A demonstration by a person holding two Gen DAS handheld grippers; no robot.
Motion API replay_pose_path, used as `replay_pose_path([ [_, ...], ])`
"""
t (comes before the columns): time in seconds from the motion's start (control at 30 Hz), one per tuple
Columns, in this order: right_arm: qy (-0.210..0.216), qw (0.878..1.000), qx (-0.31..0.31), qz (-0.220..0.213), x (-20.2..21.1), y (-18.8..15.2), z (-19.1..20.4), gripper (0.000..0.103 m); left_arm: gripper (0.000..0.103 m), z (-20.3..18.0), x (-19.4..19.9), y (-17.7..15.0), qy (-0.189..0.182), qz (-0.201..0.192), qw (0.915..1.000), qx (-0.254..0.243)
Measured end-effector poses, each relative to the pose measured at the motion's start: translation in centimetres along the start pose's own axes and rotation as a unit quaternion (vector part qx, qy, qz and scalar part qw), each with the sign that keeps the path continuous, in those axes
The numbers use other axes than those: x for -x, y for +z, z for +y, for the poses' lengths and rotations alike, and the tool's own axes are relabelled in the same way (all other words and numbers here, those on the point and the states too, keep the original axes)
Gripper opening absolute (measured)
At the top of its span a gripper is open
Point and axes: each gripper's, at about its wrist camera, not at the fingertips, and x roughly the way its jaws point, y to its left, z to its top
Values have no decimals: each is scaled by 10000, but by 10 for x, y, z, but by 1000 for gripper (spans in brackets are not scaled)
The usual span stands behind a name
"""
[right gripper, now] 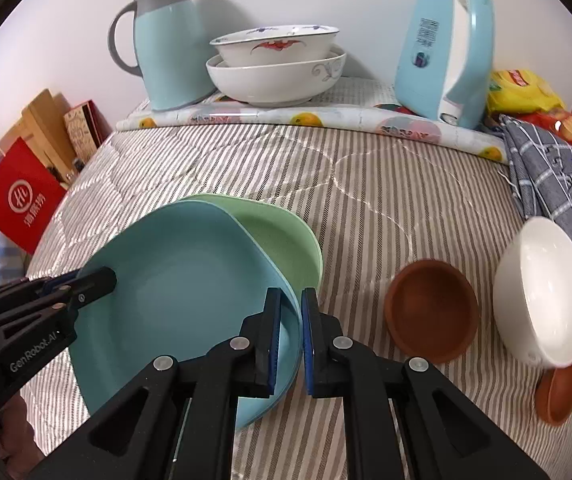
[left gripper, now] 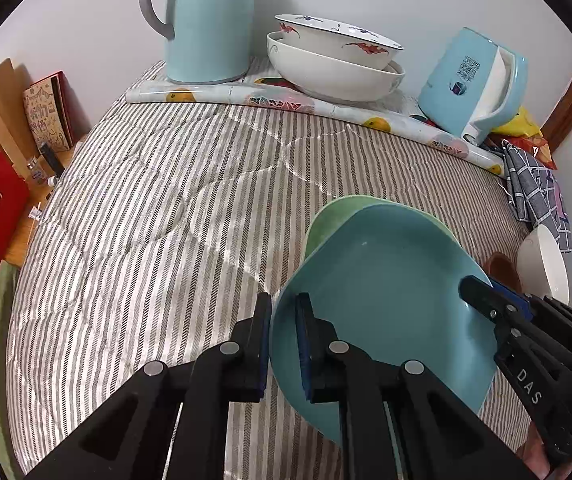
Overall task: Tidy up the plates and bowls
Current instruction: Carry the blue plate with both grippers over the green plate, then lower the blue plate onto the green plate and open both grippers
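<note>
A blue plate [left gripper: 386,292] [right gripper: 181,296] is held over a green plate [left gripper: 334,220] [right gripper: 281,236] on the striped cloth. My left gripper [left gripper: 283,332] is shut on the blue plate's left rim; it also shows in the right wrist view [right gripper: 97,284]. My right gripper [right gripper: 290,332] is shut on the blue plate's right rim; it also shows in the left wrist view [left gripper: 482,296]. A brown bowl [right gripper: 432,312], a white bowl [right gripper: 542,292] and a second brown bowl [right gripper: 558,396] lie to the right. Two stacked white bowls [right gripper: 275,68] stand at the back.
A light-blue thermos jug [right gripper: 165,48] and a light-blue kettle [right gripper: 446,56] stand at the back on a fruit-print mat [right gripper: 306,118]. A checked cloth [right gripper: 554,184] and snack packets [right gripper: 526,92] lie at the right. A red bag [right gripper: 17,196] and boxes are left.
</note>
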Motion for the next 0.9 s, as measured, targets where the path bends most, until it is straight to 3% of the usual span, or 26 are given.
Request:
replay_pose_path([
  [0.47,-121,9994,305,-74,-20,26,-6,18,13,-8,-19,2,-97,244,9996,-77],
  [0.53,-98,9995,266,-123,-18,25,-7,19,13,-8,-18,1,-68,223,9997,-111],
  [0.67,-81,9998,93,-159,-10,17,-12,39,15,-6,-16,0,-50,236,9996,-146],
  [0.9,55,9998,-178,-32,4,-5,-18,39,18,-3,-10,-6,-84,203,9997,-93],
])
